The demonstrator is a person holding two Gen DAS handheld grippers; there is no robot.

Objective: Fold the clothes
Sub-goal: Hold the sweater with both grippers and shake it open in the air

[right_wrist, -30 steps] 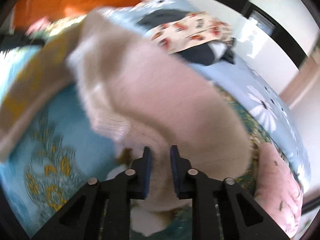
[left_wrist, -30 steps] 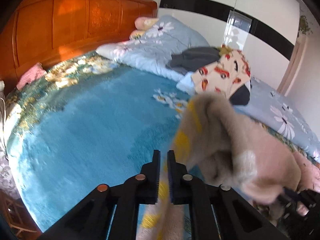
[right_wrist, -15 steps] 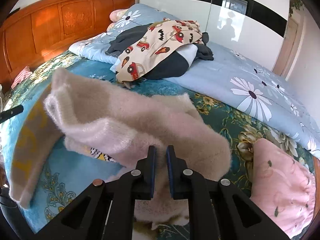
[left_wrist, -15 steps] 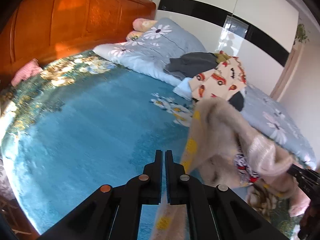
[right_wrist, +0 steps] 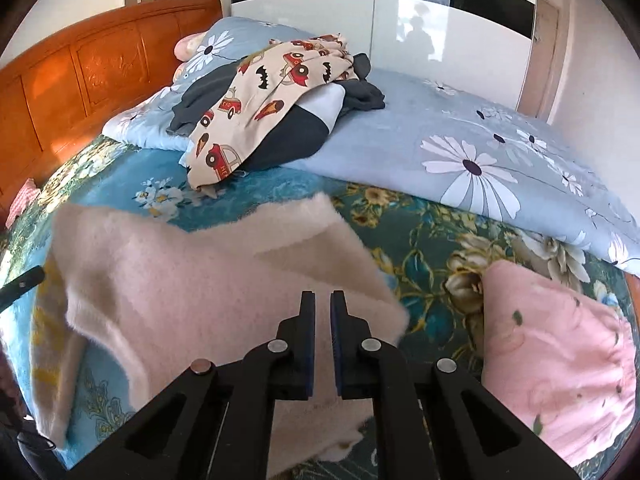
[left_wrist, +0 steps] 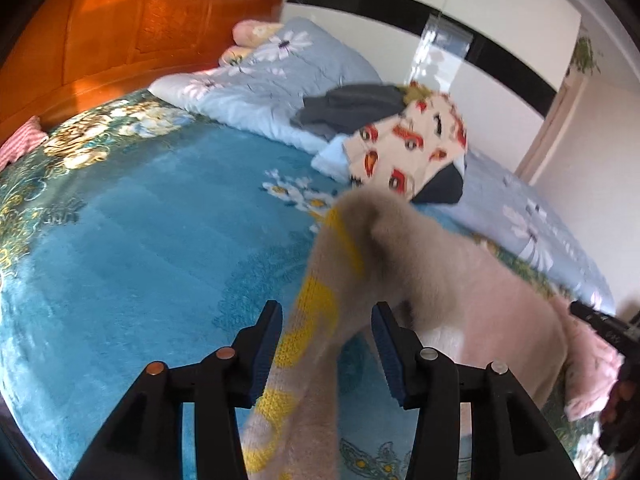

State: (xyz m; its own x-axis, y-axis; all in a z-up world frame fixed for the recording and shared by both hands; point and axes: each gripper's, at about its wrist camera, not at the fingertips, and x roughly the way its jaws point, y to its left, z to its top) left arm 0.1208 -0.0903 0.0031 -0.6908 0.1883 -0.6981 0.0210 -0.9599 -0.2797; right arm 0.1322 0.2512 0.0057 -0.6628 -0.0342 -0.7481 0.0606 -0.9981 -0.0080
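A fuzzy beige-pink sweater (right_wrist: 200, 280) with a yellow-patterned sleeve (left_wrist: 308, 320) is held over the blue bedspread (left_wrist: 140, 220). My left gripper (left_wrist: 326, 312) is opening. The sleeve hangs loose between its jaws, and neither pad presses on it. My right gripper (right_wrist: 323, 296) is shut on the sweater's near part, and the body of the garment spreads out ahead of it. The sweater (left_wrist: 460, 280) fills the right half of the left wrist view, where the right gripper (left_wrist: 600, 320) shows at the edge. The left gripper's tip (right_wrist: 24, 280) pokes in at the far left.
A pile of clothes topped by a car-print fabric (right_wrist: 256, 112) lies on a light-blue daisy quilt (right_wrist: 460, 148) at the back. A pink cloth (right_wrist: 560, 360) lies to the right. The wooden headboard (right_wrist: 100, 68) stands at the left.
The left gripper's jaws have gone from shut to wide apart, letting the sleeve go. The sweater, bunched and lifted before, now spreads flatter in front of the right gripper.
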